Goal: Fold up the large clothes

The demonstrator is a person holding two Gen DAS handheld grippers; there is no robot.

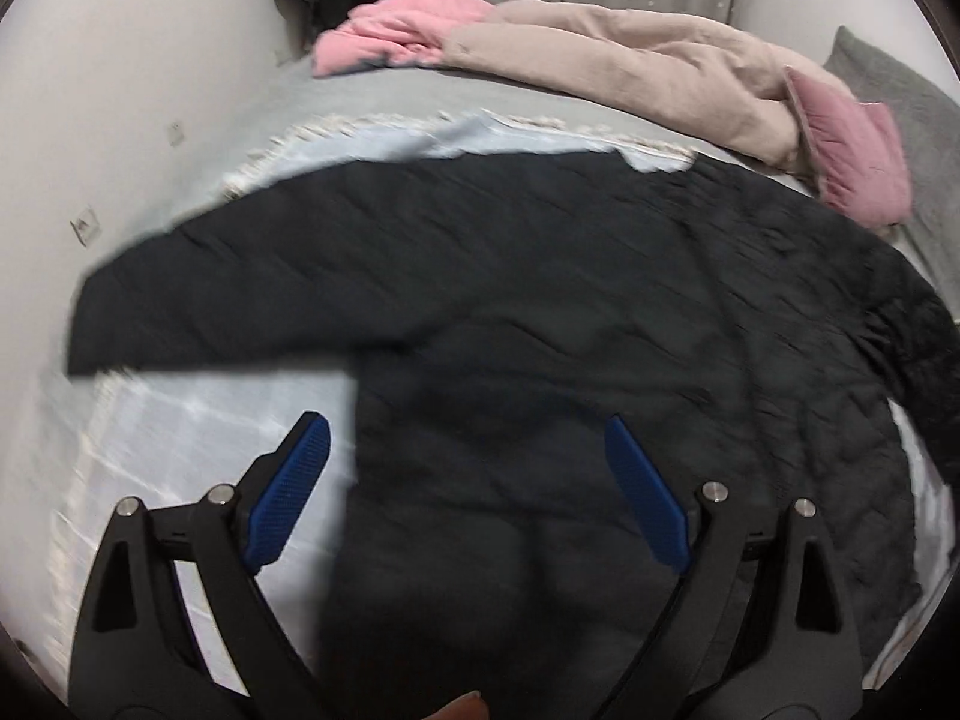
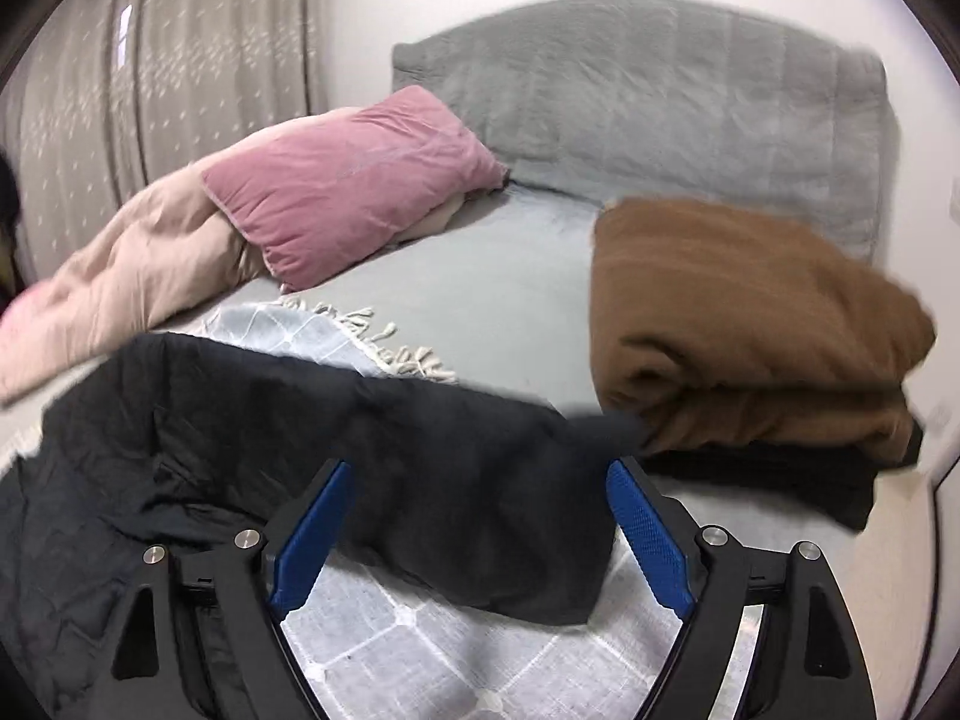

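Note:
A large black quilted jacket (image 1: 540, 312) lies spread flat on a pale checked blanket (image 1: 198, 420) on the bed, one sleeve stretched out to the left. My left gripper (image 1: 468, 438) hovers over the jacket's lower body, open, with nothing between its blue pads (image 1: 288, 492). In the right wrist view the jacket's other sleeve (image 2: 456, 480) runs across toward the right. My right gripper (image 2: 480, 480) stands open above that sleeve, its pads (image 2: 648, 540) apart from the cloth.
A folded brown garment (image 2: 750, 324) sits on a dark one at the right of the bed. A pink pillow (image 2: 354, 180), a beige duvet (image 1: 630, 72) and a pink cloth (image 1: 396, 36) lie at the back. A grey headboard (image 2: 660, 96), white wall (image 1: 120, 120) and curtain (image 2: 150, 90) surround the bed.

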